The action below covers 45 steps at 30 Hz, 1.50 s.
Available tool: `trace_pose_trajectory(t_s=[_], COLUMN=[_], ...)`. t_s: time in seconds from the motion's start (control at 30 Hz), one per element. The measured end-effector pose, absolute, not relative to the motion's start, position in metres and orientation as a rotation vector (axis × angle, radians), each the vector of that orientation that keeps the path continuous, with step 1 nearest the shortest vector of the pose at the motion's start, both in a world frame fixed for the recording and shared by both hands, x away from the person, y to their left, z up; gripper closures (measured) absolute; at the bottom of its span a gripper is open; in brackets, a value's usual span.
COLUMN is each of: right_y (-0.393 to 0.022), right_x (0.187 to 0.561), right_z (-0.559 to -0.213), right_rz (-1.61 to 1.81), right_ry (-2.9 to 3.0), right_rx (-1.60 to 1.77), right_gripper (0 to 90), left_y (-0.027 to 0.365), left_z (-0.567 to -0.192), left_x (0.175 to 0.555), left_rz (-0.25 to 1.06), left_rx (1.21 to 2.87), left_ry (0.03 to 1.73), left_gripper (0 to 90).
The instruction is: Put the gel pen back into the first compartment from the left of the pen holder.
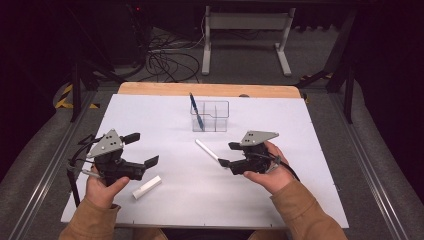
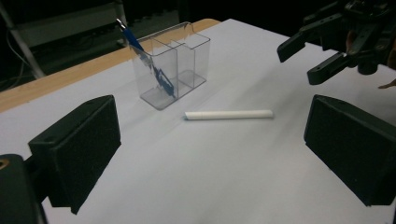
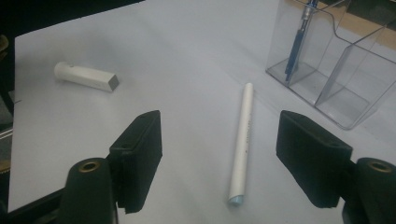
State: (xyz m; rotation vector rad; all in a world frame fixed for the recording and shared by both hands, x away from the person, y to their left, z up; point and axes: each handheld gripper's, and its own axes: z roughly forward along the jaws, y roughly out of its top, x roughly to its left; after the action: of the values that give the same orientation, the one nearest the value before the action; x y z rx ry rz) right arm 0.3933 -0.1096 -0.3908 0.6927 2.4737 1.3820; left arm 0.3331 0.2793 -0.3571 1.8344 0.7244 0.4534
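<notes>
From the high view, the white pen (image 1: 206,149) lies flat on the table, near the clear organizer (image 1: 210,116), and the right gripper (image 1: 226,154) is closest to it, jaws apart. In the right gripper view, the pen's long axis runs away toward the organizer, between the spread, empty jaws. In the left gripper view, the left gripper (image 2: 210,158) gapes too, farther back.

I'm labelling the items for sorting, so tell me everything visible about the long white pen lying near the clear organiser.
The long white pen is a slim, smooth, plain cylinder that looks like plastic, with faint small print along its barrel and a pale bluish end cap nearest the right tool. It lies flat on the white table surface, in front of the clear plastic organiser and apart from it. It lies between the right tool's open jaws, which do not touch it.
</notes>
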Motion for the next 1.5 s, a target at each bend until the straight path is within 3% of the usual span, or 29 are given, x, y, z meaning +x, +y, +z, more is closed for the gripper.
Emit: trace_pose_trajectory(t_s=[0.07, 0.53, 0.73, 1.5], right_y=[-0.107, -0.081, -0.073, -0.048], right_x=[0.395, 0.426, 0.44, 0.464], right_z=[-0.389, -0.385, -0.388, -0.401], right_rz=[1.376, 1.225, 1.151, 0.942], right_ry=[2.475, 2.563, 2.599, 2.71], right_rx=[0.709, 0.887, 0.911, 0.975], right_gripper=[32.2, 40.9, 43.8, 54.1], left_y=[0.281, 0.286, 0.288, 0.286], left_z=[-0.357, -0.357, -0.358, -0.361], left_x=[0.333, 0.326, 0.326, 0.328], left_rz=[0.417, 0.508, 0.472, 0.509], left_rx=[1.798, 1.824, 1.804, 1.829], left_ry=[0.729, 0.734, 0.745, 0.757], left_gripper=[4.5, 3.7, 3.9, 4.2])
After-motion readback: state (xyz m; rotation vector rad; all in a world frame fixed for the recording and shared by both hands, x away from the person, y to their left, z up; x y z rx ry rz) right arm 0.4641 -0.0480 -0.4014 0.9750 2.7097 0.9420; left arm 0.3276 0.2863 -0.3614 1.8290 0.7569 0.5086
